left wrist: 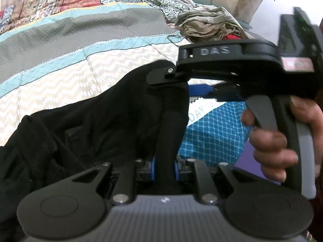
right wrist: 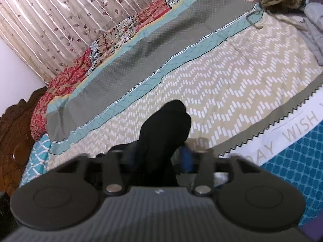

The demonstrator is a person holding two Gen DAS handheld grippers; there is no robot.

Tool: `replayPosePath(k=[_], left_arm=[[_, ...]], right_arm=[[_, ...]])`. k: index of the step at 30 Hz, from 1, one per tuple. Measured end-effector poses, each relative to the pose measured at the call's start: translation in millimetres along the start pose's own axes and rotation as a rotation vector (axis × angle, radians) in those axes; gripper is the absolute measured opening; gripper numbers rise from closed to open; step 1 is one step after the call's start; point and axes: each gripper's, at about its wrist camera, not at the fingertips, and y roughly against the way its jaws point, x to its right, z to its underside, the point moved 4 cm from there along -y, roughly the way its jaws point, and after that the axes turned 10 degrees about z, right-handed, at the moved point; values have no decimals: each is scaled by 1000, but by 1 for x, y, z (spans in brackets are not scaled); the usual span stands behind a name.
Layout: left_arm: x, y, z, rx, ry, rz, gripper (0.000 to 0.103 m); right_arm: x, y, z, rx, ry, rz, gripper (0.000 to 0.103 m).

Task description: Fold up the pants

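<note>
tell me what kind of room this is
Most likely a bedroom at home. A patterned bedspread covers a bed with a carved wooden headboard, a leaf-print curtain hangs behind it, and a heap of loose clothes sits at the far end.

Readable stuff: the right gripper [left wrist: 203, 89] has "DAS" in raised letters on its black top. The bedspread [right wrist: 232, 92] has a white band printed with "DAY WISH" in grey, cut off at both ends. In the left wrist view only "DAY" shows. Red sticker's too blurry.
</note>
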Motion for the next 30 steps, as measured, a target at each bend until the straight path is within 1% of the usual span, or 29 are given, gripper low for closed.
replayPosePath(k=[5,6,7,8,9,10,12,14,16,17,18,19,20,21,22,23,25,27,28,29,30], left_arm=[[2,-3,0,-7,-11,11,15],[3,-4,0,-7,-14,13,15],[4,-4,0,-6,-15,13,15],[4,-4,1,-5,-16,14,16],[4,-4,1,-3,-16,16,16],[4,-3,1,1,-17,18,16],[7,-1,1,14,-34,19,19],[10,4,1,29,-59,6,26],[10,16,2,49,-83,4,31],[7,27,2,66,-86,15,32],[0,40,1,94,-79,21,32],[-13,58,0,141,-55,3,32],[-30,74,-1,180,-13,-25,38],[-52,91,-1,217,48,-63,43],[-83,110,1,255,143,-119,52],[-109,123,4,277,224,-163,52],[-164,146,17,291,413,-240,52],[-198,154,30,286,525,-244,59],[-210,152,36,278,563,-233,66],[-217,148,41,268,583,-216,82],[-221,142,47,256,597,-194,91]], right_arm=[[-8,7,18,-1,54,-11,66],[-10,7,19,0,58,-10,62],[-11,6,21,3,61,-2,40],[-12,4,21,10,63,18,26],[-12,3,21,13,60,35,18],[-9,3,19,26,42,42,16],[-7,4,17,55,29,68,16],[-8,2,18,93,79,127,15],[-5,-5,19,128,147,206,15],[2,-11,18,135,161,265,15],[11,-15,16,116,134,278,15],[22,-17,14,90,79,261,15],[31,-17,13,71,27,232,15],[35,-15,12,68,17,219,15],[35,-14,12,74,31,214,15],[30,-11,14,81,49,213,15],[26,-12,13,96,76,215,15],[22,-12,14,103,82,211,17],[22,-13,14,103,78,206,20],[24,-15,13,99,68,205,20],[24,-15,14,95,58,205,23]])
